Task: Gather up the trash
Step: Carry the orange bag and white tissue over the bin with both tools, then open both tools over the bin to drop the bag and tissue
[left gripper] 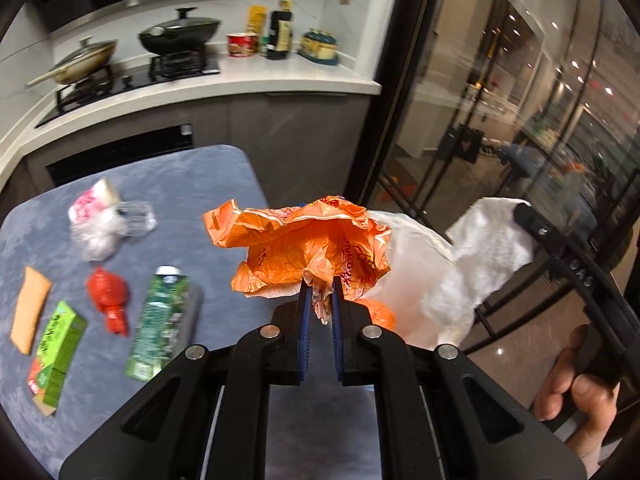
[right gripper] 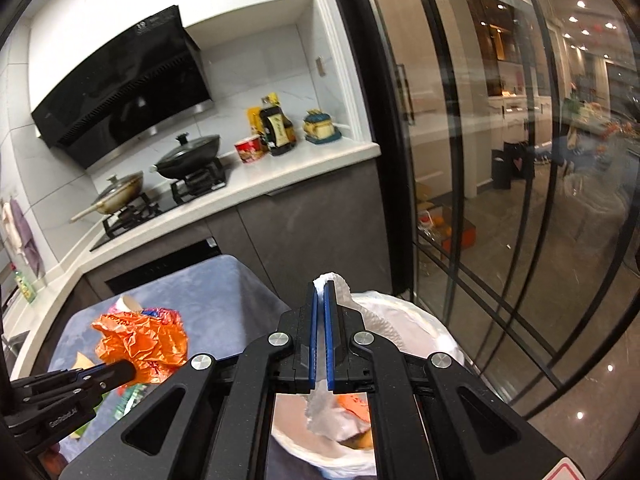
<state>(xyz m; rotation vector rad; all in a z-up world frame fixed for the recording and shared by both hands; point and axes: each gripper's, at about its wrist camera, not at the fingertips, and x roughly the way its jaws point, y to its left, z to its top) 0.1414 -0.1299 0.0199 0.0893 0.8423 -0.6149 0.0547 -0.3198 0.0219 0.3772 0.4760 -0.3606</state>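
Observation:
My left gripper (left gripper: 320,282) is shut on a crumpled orange plastic bag (left gripper: 304,246), held above the right edge of the grey-blue table (left gripper: 200,184); the bag also shows in the right wrist view (right gripper: 140,344). My right gripper (right gripper: 321,290) is shut on a white paper towel (right gripper: 329,280), also seen in the left wrist view (left gripper: 480,256), over a white-lined trash bin (right gripper: 420,332) with orange scraps inside. On the table lie a green carton (left gripper: 164,320), a green box (left gripper: 56,356), a red wrapper (left gripper: 108,296), clear plastic wrap (left gripper: 104,224) and a tan sponge (left gripper: 28,308).
A kitchen counter (left gripper: 280,76) with a stove, two lidded pans (left gripper: 180,32), a cup and bottles stands behind the table. Glass sliding doors (right gripper: 500,160) run along the right side. The bin stands on the floor beside the table's right edge.

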